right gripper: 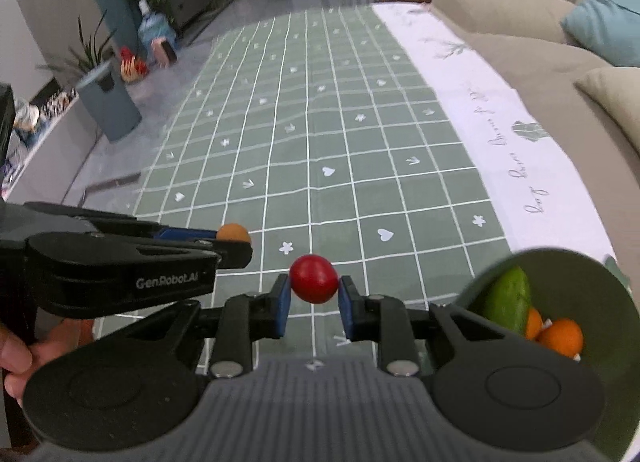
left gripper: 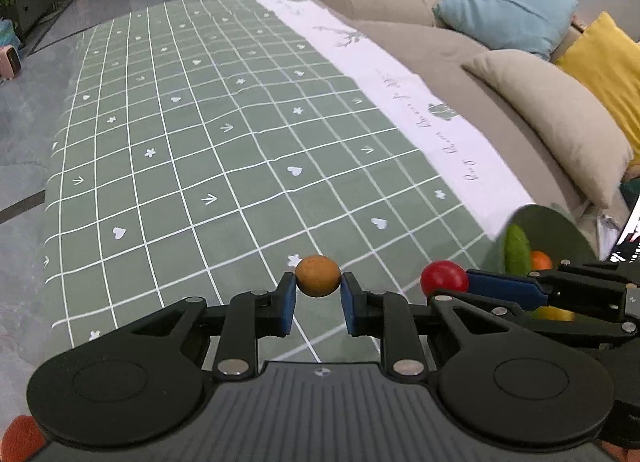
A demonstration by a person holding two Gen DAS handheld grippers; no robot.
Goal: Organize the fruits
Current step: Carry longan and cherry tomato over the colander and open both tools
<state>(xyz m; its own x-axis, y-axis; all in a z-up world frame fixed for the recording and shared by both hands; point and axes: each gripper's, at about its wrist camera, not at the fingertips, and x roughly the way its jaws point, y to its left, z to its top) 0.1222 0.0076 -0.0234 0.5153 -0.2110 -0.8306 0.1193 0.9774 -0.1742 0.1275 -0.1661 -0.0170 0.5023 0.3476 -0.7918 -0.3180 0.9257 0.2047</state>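
My left gripper (left gripper: 318,282) is shut on a small brown round fruit (left gripper: 318,275), held off the green checked tablecloth (left gripper: 192,134). My right gripper (right gripper: 313,287) is shut on a small red round fruit (right gripper: 313,279), also lifted. Each gripper shows in the other's view: the red fruit (left gripper: 444,277) at the right of the left wrist view, the brown fruit (right gripper: 233,233) at the left of the right wrist view. A green bowl (right gripper: 600,294) at the lower right holds a green fruit (right gripper: 510,298) and oranges (right gripper: 562,336).
The long table carries a white runner (left gripper: 400,78) along its right side. A beige sofa (left gripper: 460,46) with blue (left gripper: 508,6) and yellow (left gripper: 608,58) cushions lies to the right. A grey bin (right gripper: 108,102) and plants stand on the floor at the left.
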